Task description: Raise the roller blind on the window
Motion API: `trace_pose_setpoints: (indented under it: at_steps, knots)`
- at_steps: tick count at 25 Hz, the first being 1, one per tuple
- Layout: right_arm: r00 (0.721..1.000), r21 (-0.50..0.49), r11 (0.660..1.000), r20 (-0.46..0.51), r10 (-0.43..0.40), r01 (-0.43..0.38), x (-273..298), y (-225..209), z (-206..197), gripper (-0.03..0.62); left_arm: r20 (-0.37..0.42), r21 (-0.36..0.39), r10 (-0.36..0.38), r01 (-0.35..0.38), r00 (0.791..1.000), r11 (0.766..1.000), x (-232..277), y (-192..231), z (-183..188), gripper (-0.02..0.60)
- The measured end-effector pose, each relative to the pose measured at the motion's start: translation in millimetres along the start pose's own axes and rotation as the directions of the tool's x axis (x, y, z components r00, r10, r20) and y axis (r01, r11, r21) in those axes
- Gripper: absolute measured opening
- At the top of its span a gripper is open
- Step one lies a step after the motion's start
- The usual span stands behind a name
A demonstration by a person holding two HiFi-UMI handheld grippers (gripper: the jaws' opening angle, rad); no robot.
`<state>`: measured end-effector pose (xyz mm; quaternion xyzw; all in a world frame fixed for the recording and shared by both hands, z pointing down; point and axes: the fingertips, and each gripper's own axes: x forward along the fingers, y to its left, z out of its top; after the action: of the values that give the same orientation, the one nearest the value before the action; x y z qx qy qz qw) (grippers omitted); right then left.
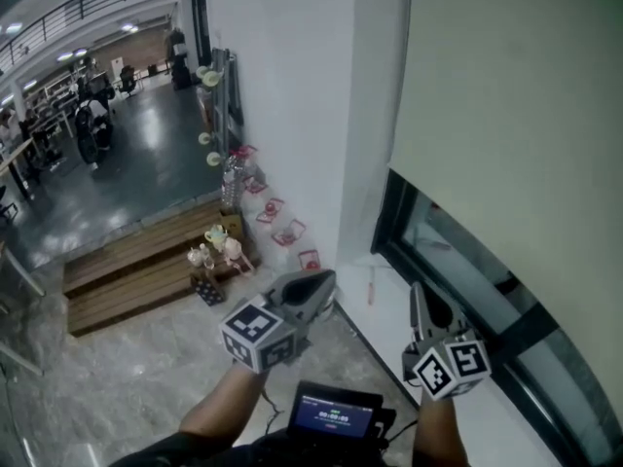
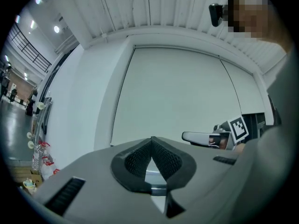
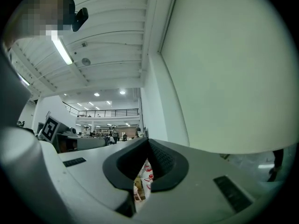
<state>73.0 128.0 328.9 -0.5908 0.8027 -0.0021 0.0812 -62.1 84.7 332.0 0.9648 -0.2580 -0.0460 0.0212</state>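
The roller blind (image 1: 516, 115) is a pale sheet that hangs over the upper part of the window at the right. Its bottom edge leaves a strip of dark glass (image 1: 467, 261) uncovered. My left gripper (image 1: 317, 282) is shut and empty, held out in front of the white wall beside the window. To its right, my right gripper (image 1: 419, 298) is also shut and empty, close to the window's lower frame. In the left gripper view the shut left gripper (image 2: 152, 139) faces the blind (image 2: 177, 97). In the right gripper view the shut right gripper (image 3: 148, 142) has the blind (image 3: 233, 69) to its right.
A white wall pillar (image 1: 282, 95) stands left of the window. Below it lies a low wooden platform (image 1: 136, 270) with small figurines (image 1: 216, 246) and red items on the floor. A white sill (image 1: 389, 305) runs under the window. A device with a lit screen (image 1: 331, 414) hangs at the person's chest.
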Motion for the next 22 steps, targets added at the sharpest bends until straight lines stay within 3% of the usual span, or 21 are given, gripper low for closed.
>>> trace_pose_setpoints:
  at_steps: [12, 22]
  knots:
    - [0.996, -0.016, 0.996, -0.025, 0.088, -0.089, 54, -66, 3, 0.005, -0.011, 0.0, 0.104, -0.104, 0.995, 0.995, 75, 32, -1, -0.002]
    - [0.995, 0.012, 0.995, -0.014, 0.1, -0.1, 90, -91, -8, 0.005, -0.061, -0.012, 0.101, -0.101, 0.993, 0.995, 103, 60, -19, -0.002]
